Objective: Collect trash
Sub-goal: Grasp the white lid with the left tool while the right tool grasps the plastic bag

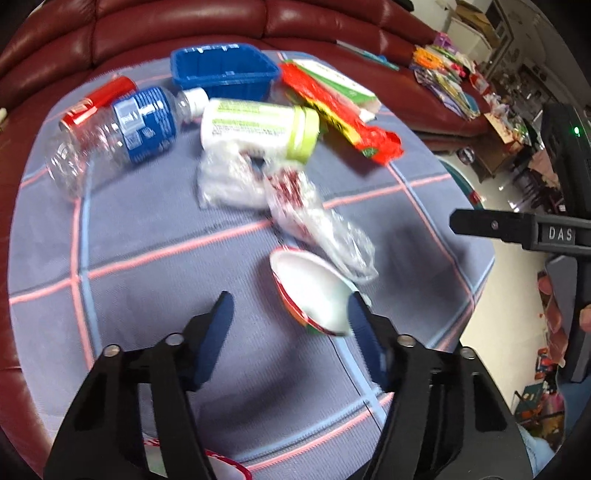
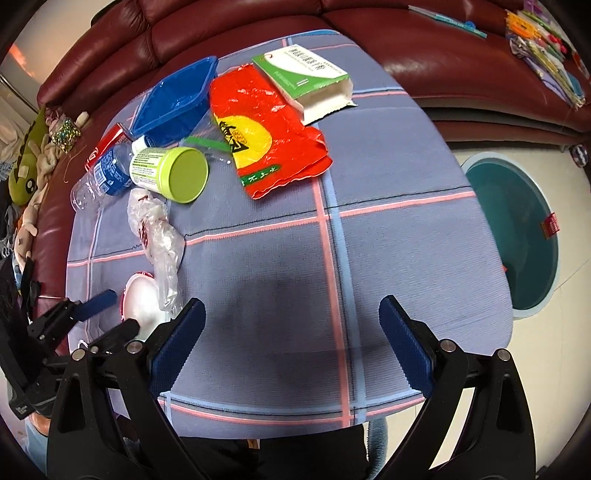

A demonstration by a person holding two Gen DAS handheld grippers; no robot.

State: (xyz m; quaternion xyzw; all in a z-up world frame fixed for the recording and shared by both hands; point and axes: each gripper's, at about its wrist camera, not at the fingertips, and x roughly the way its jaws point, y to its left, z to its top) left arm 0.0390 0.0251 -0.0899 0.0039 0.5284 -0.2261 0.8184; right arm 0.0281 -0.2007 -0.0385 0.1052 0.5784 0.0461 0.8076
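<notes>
Trash lies on a blue checked tablecloth [image 2: 388, 240]. My left gripper [image 1: 290, 314] is open; a white paper cup with a red rim [image 1: 314, 295] lies on its side, touching the right fingertip. The cup also shows in the right wrist view [image 2: 142, 299]. Crumpled clear plastic wrap [image 1: 306, 214] lies just beyond it. Farther back are a white jar with a green lid [image 1: 258, 127], a clear water bottle [image 1: 118, 133], a red can [image 1: 96, 99], a red and yellow bag [image 2: 266, 133] and a green and white box [image 2: 306, 81]. My right gripper [image 2: 291, 321] is open and empty over bare cloth.
A blue plastic tub [image 1: 223, 70] stands at the far edge. A teal round bin [image 2: 517, 236] sits on the floor right of the table. A dark red leather sofa [image 2: 240, 26] curves behind. Clutter lies on the sofa [image 1: 447, 74].
</notes>
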